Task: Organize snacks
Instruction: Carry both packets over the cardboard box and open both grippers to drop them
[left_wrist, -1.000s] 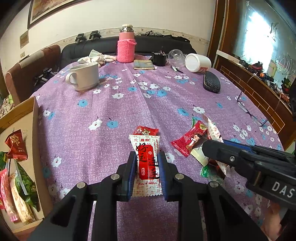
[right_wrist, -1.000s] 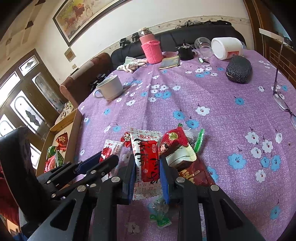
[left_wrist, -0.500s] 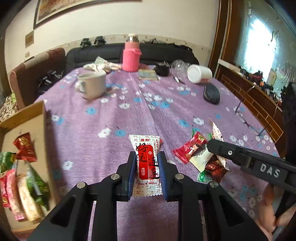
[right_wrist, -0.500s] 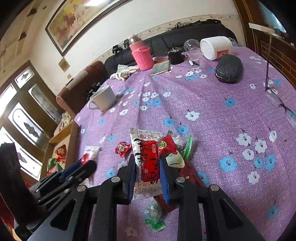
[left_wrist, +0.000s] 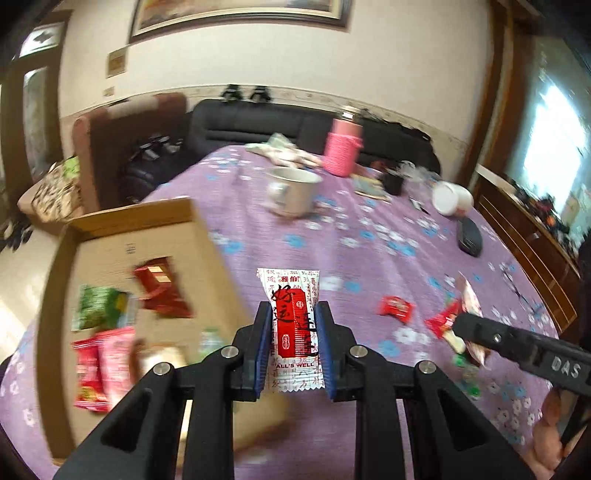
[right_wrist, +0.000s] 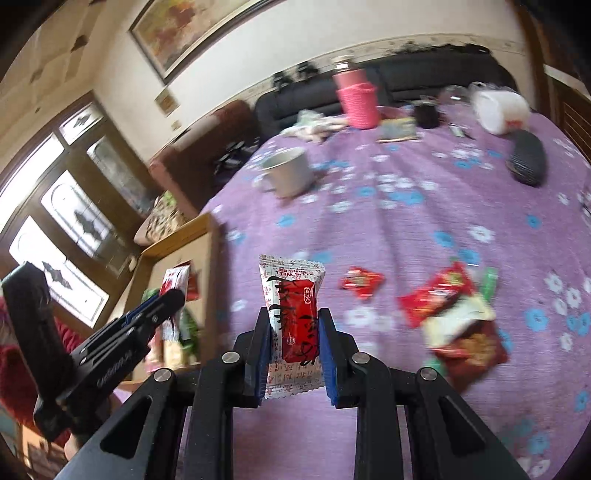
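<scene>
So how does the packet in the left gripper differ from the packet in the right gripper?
The left packet shows its print upright, with "ALL'S WELL" readable near the bottom; the right packet is held upside down, its characters inverted. The left packet is near the cardboard box; the right packet is further from it, over the tablecloth. Both are the same white-and-red wrapper, each clamped between blue pads.

Black left tool (left_wrist: 294, 350), blue pads (left_wrist: 261, 347), silver screws.
</scene>
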